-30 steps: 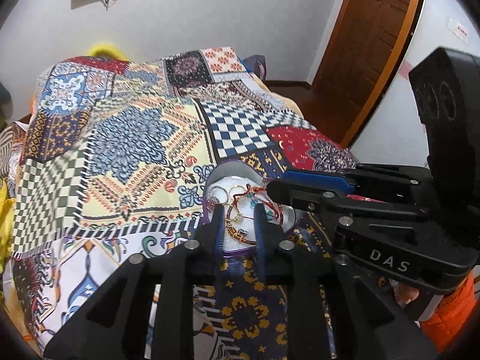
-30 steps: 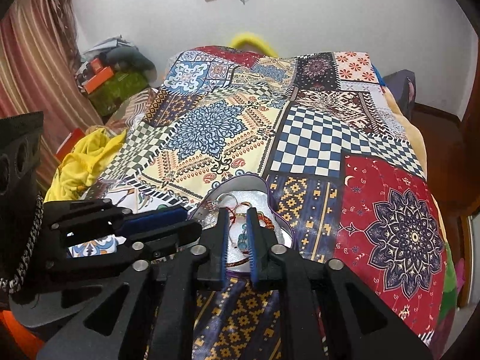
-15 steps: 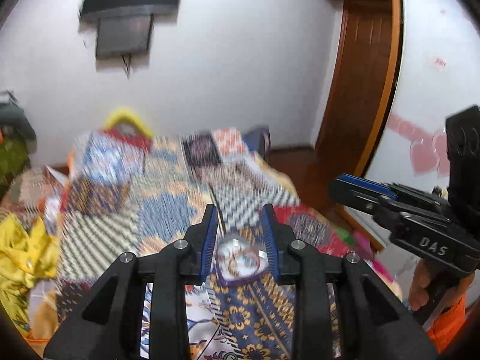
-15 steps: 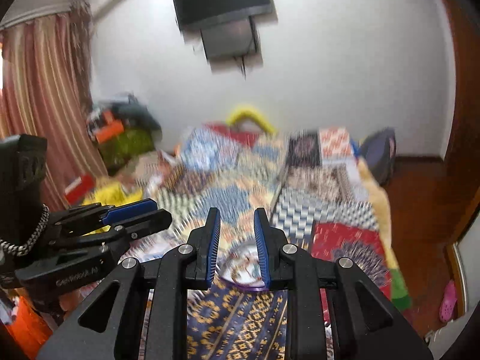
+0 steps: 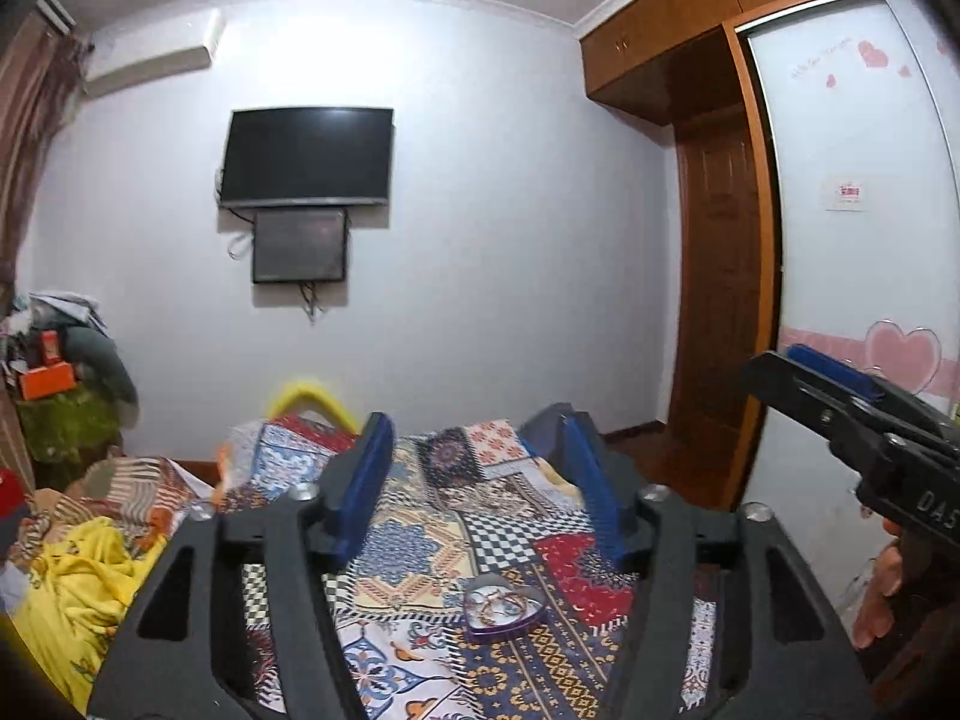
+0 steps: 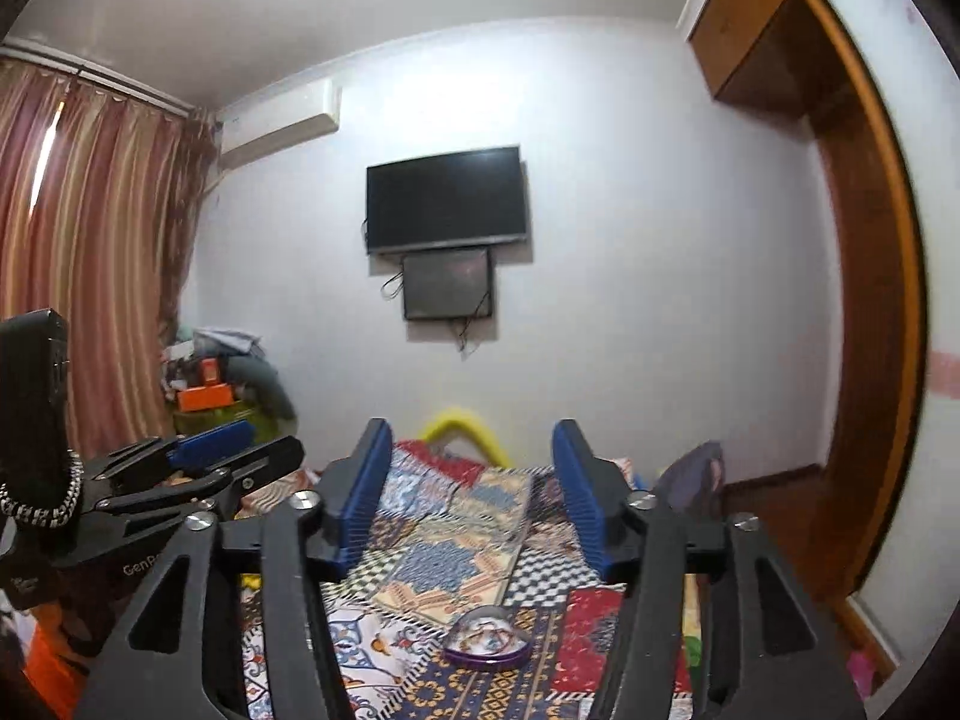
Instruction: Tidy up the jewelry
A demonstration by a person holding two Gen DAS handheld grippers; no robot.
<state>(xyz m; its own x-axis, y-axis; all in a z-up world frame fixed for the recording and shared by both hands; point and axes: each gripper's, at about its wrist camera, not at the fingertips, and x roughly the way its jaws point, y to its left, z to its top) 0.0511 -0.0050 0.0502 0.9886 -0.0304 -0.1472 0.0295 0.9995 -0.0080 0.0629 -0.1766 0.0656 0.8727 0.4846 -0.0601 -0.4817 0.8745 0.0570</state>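
Note:
A purple heart-shaped jewelry box (image 5: 503, 608) lies open on the patchwork bedspread (image 5: 420, 540), with bracelets and rings inside. It also shows in the right wrist view (image 6: 487, 639). My left gripper (image 5: 477, 450) is open and empty, raised well above and behind the box. My right gripper (image 6: 471, 456) is also open and empty, held high over the bed. Each gripper shows at the edge of the other's view: the right gripper (image 5: 828, 378) and the left gripper (image 6: 228, 450).
The bed fills the lower middle. A yellow cloth (image 5: 78, 588) lies at its left. A TV (image 5: 306, 156) hangs on the far wall. A wooden door (image 5: 714, 330) and wardrobe (image 5: 858, 228) stand at right, curtains (image 6: 90, 252) and clutter (image 6: 210, 384) at left.
Both grippers have lifted up and back from the jewelry box and opened wide. The box now looks small and far below them.

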